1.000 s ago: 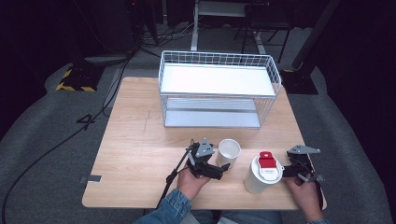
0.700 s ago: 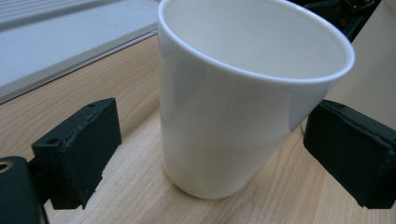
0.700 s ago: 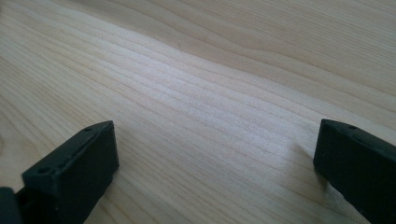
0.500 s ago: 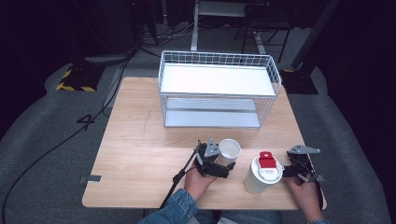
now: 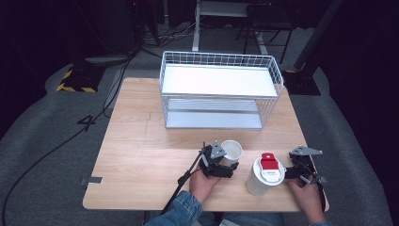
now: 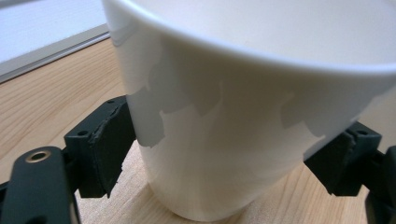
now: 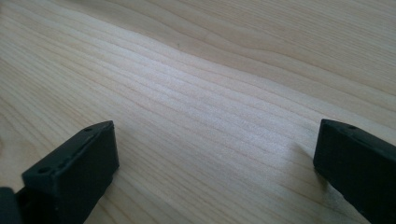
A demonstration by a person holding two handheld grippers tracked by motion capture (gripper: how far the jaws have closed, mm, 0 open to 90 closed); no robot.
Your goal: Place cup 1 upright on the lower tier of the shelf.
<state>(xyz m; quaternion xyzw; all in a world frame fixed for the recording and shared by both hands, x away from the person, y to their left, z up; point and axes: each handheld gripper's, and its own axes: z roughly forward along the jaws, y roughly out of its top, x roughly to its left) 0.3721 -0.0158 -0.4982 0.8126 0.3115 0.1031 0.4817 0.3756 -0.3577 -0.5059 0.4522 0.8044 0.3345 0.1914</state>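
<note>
A small open white cup [image 5: 232, 150] stands on the wooden table [image 5: 141, 141] near its front edge. My left gripper [image 5: 225, 163] reaches it from the left. Its jaws have just been closing, and in the left gripper view both black pads [image 6: 109, 144] press on the lower wall of the white cup [image 6: 243, 116]. To the right stands a taller white cup with a lid and red tab [image 5: 265, 175]. My right gripper [image 5: 295, 165] rests just right of that cup. It is open over bare wood [image 7: 215, 158], with nothing between its pads.
A white wire two-level rack [image 5: 219, 92] occupies the back middle of the table. Both forearms come in from the front edge. A cable [image 5: 181, 188] trails from the left gripper off the front. Dark floor with cables surrounds the table.
My left gripper has slid right up to the small white cup and its jaws have come in around it. The right gripper and the lidded cup have stayed put.
</note>
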